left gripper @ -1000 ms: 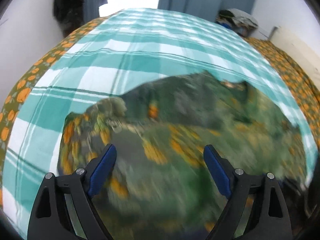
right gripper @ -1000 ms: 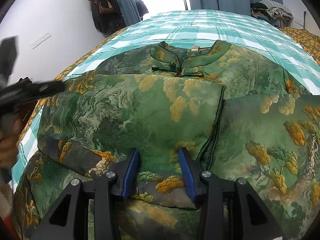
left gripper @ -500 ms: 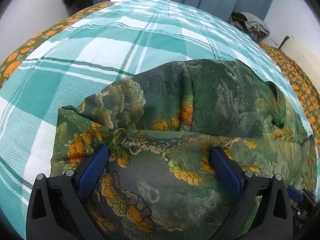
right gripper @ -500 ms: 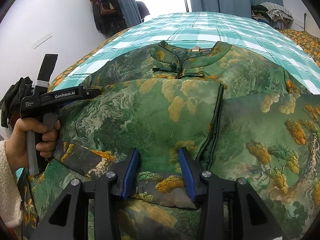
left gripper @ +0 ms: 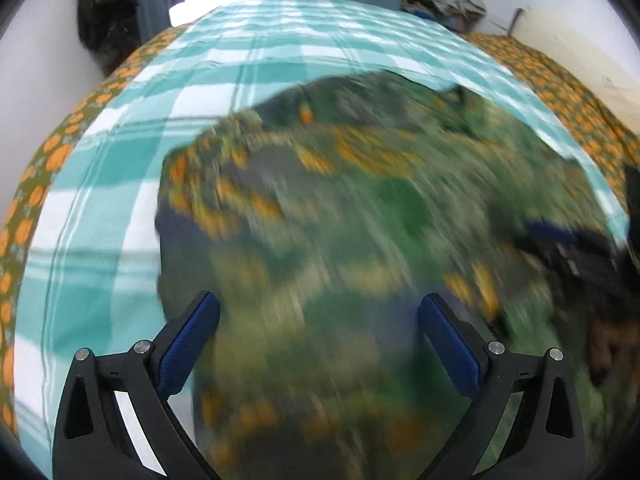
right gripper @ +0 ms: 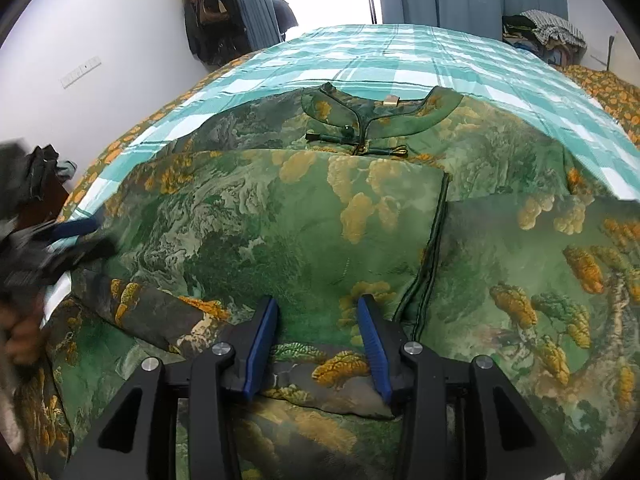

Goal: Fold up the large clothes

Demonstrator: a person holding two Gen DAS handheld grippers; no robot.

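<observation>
Left gripper (left gripper: 318,330) spread as wide as it goes, nothing pinched, hanging over the near left part of the green printed garment (right gripper: 320,220); half a second back it sat low against a crisp folded edge, now lifted off and sweeping sideways, the whole left wrist view smeared by the motion. Right gripper (right gripper: 318,344) partly closed around a bunched ridge of the garment's near edge, unmoved over the past second; probably pinching that ridge, though pad contact cannot be confirmed from this angle. Beyond the claws, a left panel already folded in over the middle, its dark piped edge running down the centre, collar (right gripper: 380,116) with knotted fastenings lying flat at the far end. All of it spread on the teal checked sheet (right gripper: 400,52), orange-flowered bedding (left gripper: 52,156) showing past its sides. Release on the left suggests that fold is set; likely next, a fresh grip further along for the following fold.
</observation>
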